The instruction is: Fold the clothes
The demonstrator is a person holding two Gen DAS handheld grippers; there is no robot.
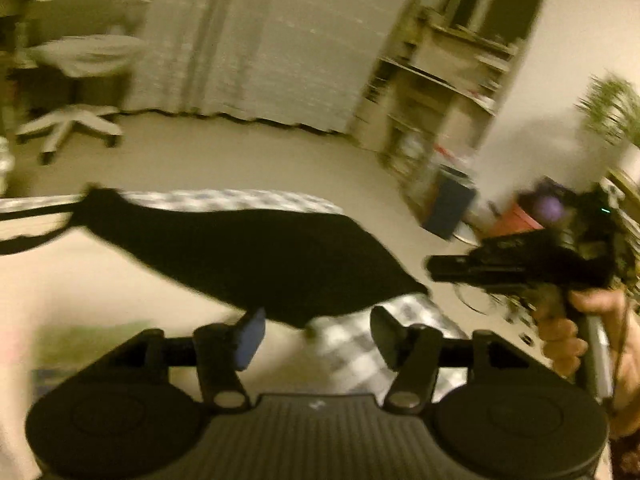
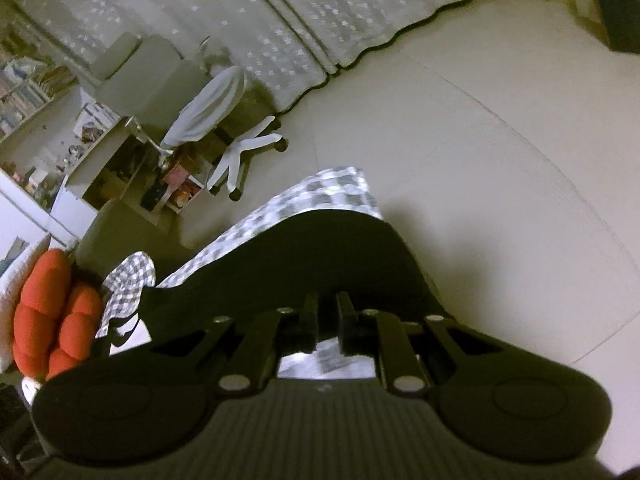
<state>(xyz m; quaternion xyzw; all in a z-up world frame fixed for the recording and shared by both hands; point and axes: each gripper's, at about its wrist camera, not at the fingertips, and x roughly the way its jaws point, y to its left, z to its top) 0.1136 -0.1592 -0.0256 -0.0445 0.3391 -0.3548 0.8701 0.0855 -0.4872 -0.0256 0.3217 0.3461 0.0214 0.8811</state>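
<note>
A black garment (image 1: pixel 248 256) lies spread flat on a grey-and-white checked sheet (image 1: pixel 224 198), blurred in the left wrist view. My left gripper (image 1: pixel 318 332) hovers at its near edge, open wide, with nothing between its fingers. The right gripper (image 1: pixel 434 270), held by a person's hand (image 1: pixel 560 336), points at the garment's right corner. In the right wrist view the black garment (image 2: pixel 320 252) fills the space just beyond my right gripper (image 2: pixel 328 312). Its jaws stand a narrow gap apart, and I see no cloth pinched in them. The checked sheet (image 2: pixel 320 192) shows beyond the garment.
A white-based office chair (image 2: pixel 248 152) stands by a long pale curtain (image 2: pixel 280 20) across bare floor. Shelving (image 1: pixel 440 92) and a dark blue bin (image 1: pixel 448 208) stand at the right, with a plant (image 1: pixel 612 108) beyond. A red cushion (image 2: pixel 44 312) lies left of the sheet.
</note>
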